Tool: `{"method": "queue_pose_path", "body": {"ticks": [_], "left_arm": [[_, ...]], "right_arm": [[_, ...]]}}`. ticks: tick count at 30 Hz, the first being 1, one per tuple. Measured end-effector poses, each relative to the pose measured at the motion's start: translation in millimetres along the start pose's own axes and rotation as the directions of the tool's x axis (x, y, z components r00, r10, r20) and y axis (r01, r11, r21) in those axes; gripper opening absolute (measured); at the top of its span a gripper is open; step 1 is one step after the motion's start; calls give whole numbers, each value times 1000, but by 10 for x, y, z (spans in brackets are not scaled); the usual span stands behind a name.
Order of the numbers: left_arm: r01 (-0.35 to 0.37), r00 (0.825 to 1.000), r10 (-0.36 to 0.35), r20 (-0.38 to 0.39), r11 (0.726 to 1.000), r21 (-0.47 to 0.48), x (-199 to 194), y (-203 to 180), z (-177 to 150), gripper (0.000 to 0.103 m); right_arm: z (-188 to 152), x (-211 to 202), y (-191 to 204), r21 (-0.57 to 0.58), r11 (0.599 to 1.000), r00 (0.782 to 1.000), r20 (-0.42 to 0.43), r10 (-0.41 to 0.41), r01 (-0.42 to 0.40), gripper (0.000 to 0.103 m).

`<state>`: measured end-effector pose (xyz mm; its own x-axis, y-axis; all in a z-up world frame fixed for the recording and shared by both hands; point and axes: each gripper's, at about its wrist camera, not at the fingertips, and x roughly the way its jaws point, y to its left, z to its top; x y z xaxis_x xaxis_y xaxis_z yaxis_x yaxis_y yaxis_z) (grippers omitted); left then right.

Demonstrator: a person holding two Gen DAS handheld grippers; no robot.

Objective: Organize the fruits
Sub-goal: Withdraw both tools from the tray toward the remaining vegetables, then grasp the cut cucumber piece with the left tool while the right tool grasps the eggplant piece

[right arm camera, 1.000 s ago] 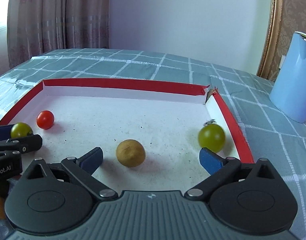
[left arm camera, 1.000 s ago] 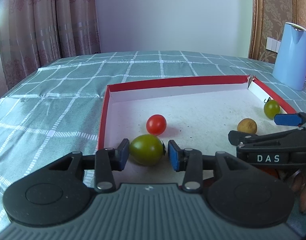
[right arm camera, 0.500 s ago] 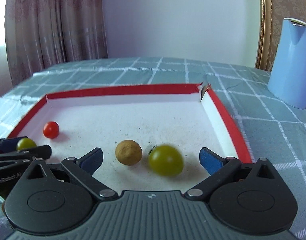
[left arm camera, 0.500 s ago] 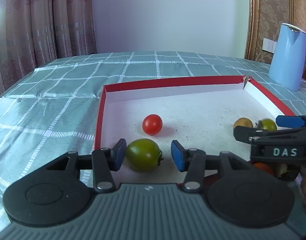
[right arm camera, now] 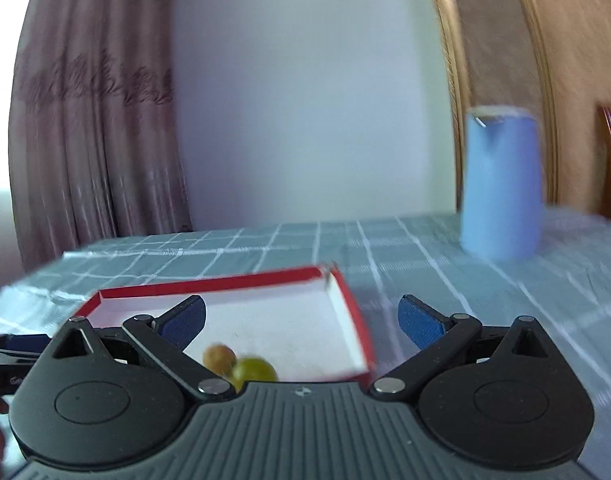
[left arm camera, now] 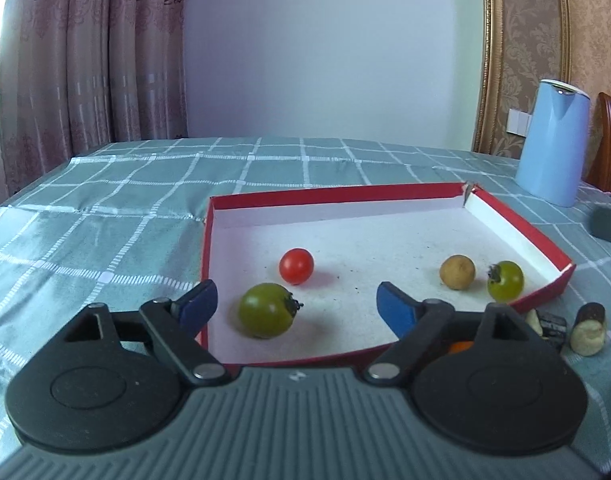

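Your left gripper [left arm camera: 295, 304] tips down over the red tray's [left arm camera: 517, 224] near edge, jaws opening, and the big green tomato [left arm camera: 267, 311] sits free on the tray floor between them, untouched. Your right gripper [right arm camera: 301, 320] points nearly level, jaws wide and empty, above the tray's right rim; that view is blurred.

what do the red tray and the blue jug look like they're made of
Red tray: likely cardboard, matte; thin folded walls, torn corner, white inside. Blue jug: probably plastic or coated metal, smooth with a soft sheen; hard to tell which.
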<state>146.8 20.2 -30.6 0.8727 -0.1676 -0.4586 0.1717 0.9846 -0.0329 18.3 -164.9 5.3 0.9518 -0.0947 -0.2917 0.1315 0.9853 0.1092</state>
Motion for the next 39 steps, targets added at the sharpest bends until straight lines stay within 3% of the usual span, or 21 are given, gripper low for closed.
{"method": "queue_pose_path", "body": {"ticks": [6, 8, 11, 13, 14, 17, 19, 20, 23, 29, 31, 39], "left_arm": [[9, 1000, -9, 6, 1000, -7, -33, 9, -15, 89], [16, 1000, -15, 11, 1000, -9, -60, 11, -29, 90], [17, 1000, -17, 20, 1000, -7, -100, 10, -47, 90], [-12, 1000, 12, 28, 1000, -17, -122, 22, -55, 102], [-34, 999, 35, 34, 999, -35, -133, 48, -61, 103], [-23, 1000, 24, 8, 995, -98, -122, 178, -66, 103], [-27, 1000, 26, -8, 991, -129, -119, 237, -74, 103], [-27, 1000, 26, -5, 990, -140, -133, 258, -80, 103], [-28, 999, 31, 15, 988, -154, -197, 295, -102, 103], [-30, 1000, 29, -6, 977, -212, -333, 421, -167, 103], [-83, 996, 74, -50, 970, -228, -365, 439, -200, 103], [-181, 983, 174, -64, 976, -124, -373, 203, -229, 103]], "right_arm": [[-231, -175, -331, -95, 994, 991, -113, -73, 63, 103], [-282, -149, -364, -85, 996, 982, -185, -40, 25, 103], [-285, -86, -284, -111, 994, 979, -204, -26, 3, 102], [-308, -30, -183, -165, 986, 977, -210, -36, 1, 95], [-310, -1, -147, -177, 984, 974, -226, -30, -11, 94], [-329, 129, -72, -188, 981, 960, -280, -7, -48, 77], [-345, 219, -62, -175, 982, 947, -320, 13, -72, 56], [-351, 257, -64, -158, 984, 942, -335, 31, -88, 51], [-353, 248, -46, -164, 984, 946, -323, 11, -67, 35], [-343, 245, -91, -142, 987, 946, -324, 24, -74, 33], [-348, 243, -75, -153, 986, 946, -324, 17, -71, 34], [-348, 249, -83, -149, 986, 945, -327, 21, -73, 33]]}}
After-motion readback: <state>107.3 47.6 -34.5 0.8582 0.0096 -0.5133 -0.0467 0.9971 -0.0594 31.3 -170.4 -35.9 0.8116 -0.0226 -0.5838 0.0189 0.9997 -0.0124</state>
